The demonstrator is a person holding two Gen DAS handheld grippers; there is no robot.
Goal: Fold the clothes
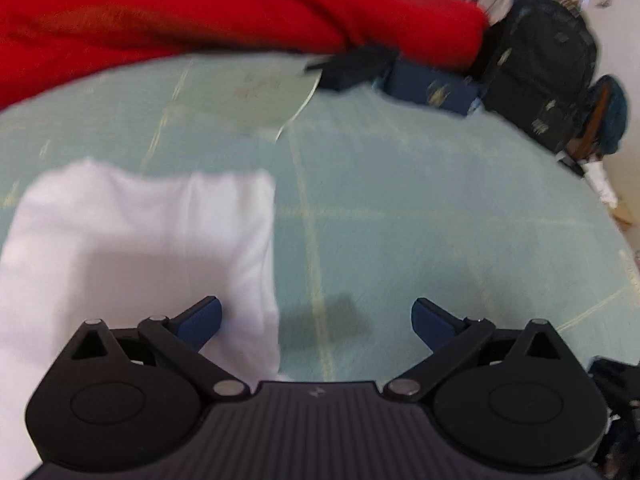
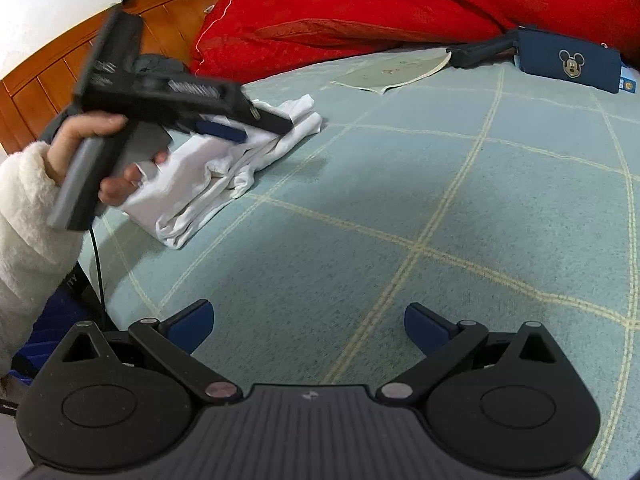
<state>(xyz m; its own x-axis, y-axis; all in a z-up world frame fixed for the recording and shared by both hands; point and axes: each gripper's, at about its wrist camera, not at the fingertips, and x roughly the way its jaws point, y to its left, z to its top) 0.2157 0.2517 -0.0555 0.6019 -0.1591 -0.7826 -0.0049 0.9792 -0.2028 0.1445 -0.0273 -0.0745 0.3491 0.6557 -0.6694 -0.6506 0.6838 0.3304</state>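
A folded white garment (image 1: 140, 248) lies on the pale green checked bedsheet (image 1: 420, 208). My left gripper (image 1: 316, 322) is open just above its right edge, the left finger over the cloth and the right finger over bare sheet. In the right wrist view the same white garment (image 2: 224, 168) sits at the left, with the left gripper (image 2: 256, 128) hovering over it in a hand with a fluffy white sleeve (image 2: 28, 216). My right gripper (image 2: 309, 326) is open above bare sheet (image 2: 460, 200), well clear of the garment, nothing between its fingers.
A red quilt (image 2: 400, 4) is heaped along the far side of the bed, against a wooden headboard (image 2: 60, 60). A navy pouch with a cartoon mouse (image 2: 570, 64), a dark object (image 2: 476, 52) and a round pale sheet (image 2: 396, 70) lie near it. A black backpack (image 1: 540, 68) stands beyond the bed.
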